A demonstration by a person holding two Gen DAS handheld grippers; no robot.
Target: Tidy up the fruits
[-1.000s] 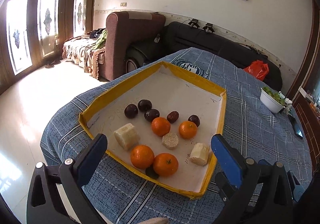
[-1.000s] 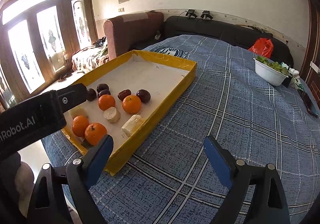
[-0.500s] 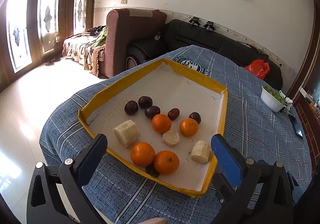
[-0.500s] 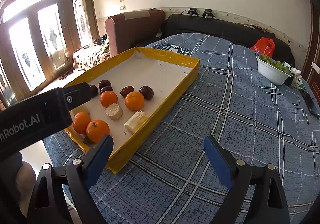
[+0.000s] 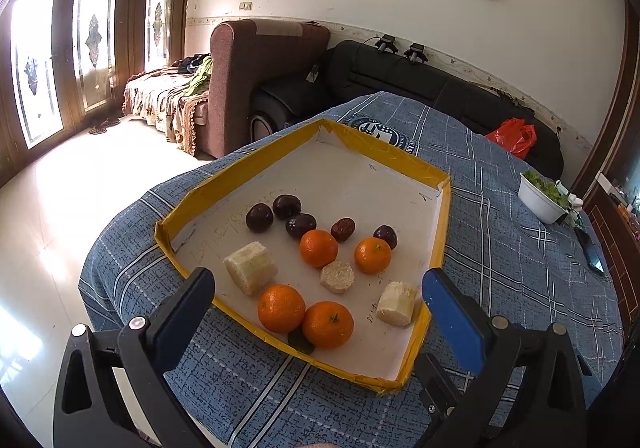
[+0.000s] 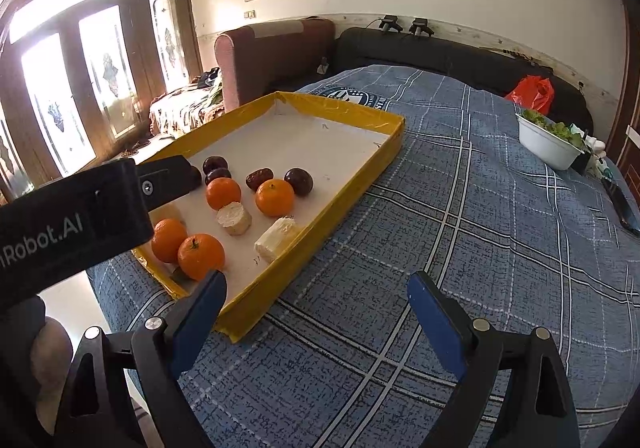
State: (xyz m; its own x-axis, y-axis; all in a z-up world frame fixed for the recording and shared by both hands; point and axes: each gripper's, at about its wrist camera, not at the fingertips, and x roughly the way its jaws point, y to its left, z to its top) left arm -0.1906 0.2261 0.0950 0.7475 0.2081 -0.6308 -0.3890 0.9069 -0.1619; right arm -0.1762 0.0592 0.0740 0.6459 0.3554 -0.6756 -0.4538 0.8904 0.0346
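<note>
A yellow-rimmed tray (image 5: 442,224) (image 6: 356,183) lies on the blue plaid table. It holds several oranges (image 5: 281,308) (image 6: 274,197), several dark dates (image 5: 259,217) (image 6: 299,181) and three pale sugarcane chunks (image 5: 250,267) (image 6: 234,217). My left gripper (image 5: 318,296) hovers open above the tray's near edge, its fingers framing the two nearest oranges. My right gripper (image 6: 316,298) is open over bare cloth just right of the tray, holding nothing. The left gripper's black body (image 6: 72,224) hides part of the tray in the right wrist view.
A white bowl of greens (image 5: 542,197) (image 6: 550,141) stands at the table's far right, with a dark flat object (image 6: 620,203) beside it. An orange bag (image 5: 514,135), black sofa (image 6: 440,47) and brown armchair (image 5: 256,79) lie beyond. The table's left edge (image 5: 120,256) drops to the floor.
Both grippers have drawn back and risen slightly, so the tray sits a little farther off in each view. Nothing was grasped and both stay open.
</note>
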